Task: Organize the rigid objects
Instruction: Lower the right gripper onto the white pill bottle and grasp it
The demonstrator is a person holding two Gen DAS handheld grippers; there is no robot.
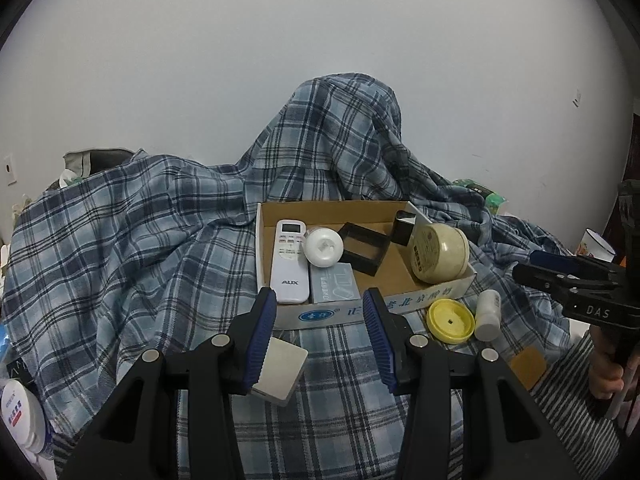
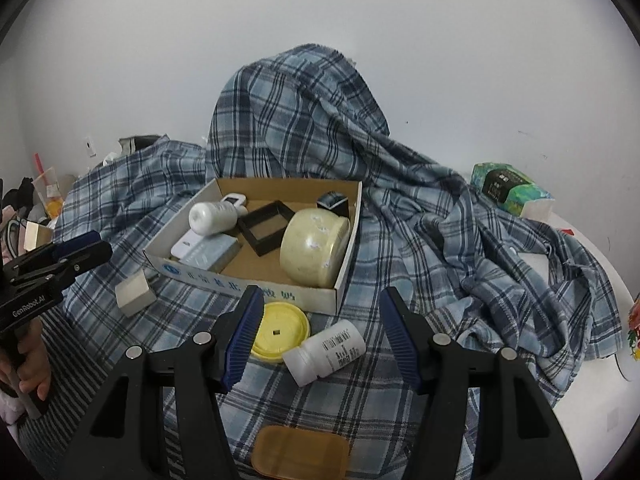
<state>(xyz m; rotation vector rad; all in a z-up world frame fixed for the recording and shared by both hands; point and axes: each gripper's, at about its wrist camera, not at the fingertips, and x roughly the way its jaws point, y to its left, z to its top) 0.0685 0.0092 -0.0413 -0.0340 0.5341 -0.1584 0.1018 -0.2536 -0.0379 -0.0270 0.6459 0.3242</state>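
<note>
- Left wrist view: the left gripper (image 1: 320,316) has its jaws spread apart and holds nothing.
- A white block (image 1: 280,372) lies on the checked cloth (image 1: 120,248), just beside the gripper's left finger.
- Just past the fingers sits the cardboard box (image 1: 320,316). Inside it are a white remote (image 1: 289,262), a black square frame (image 1: 365,248) and a cream jar (image 1: 440,254).
- Right wrist view: the right gripper (image 2: 320,340) has its jaws spread too, gripping nothing.
- A white pill bottle (image 2: 326,352) lies on its side between the fingers, not touched.
- A yellow lid (image 2: 280,332) lies flat just left of the bottle, near the box's front wall.
</note>
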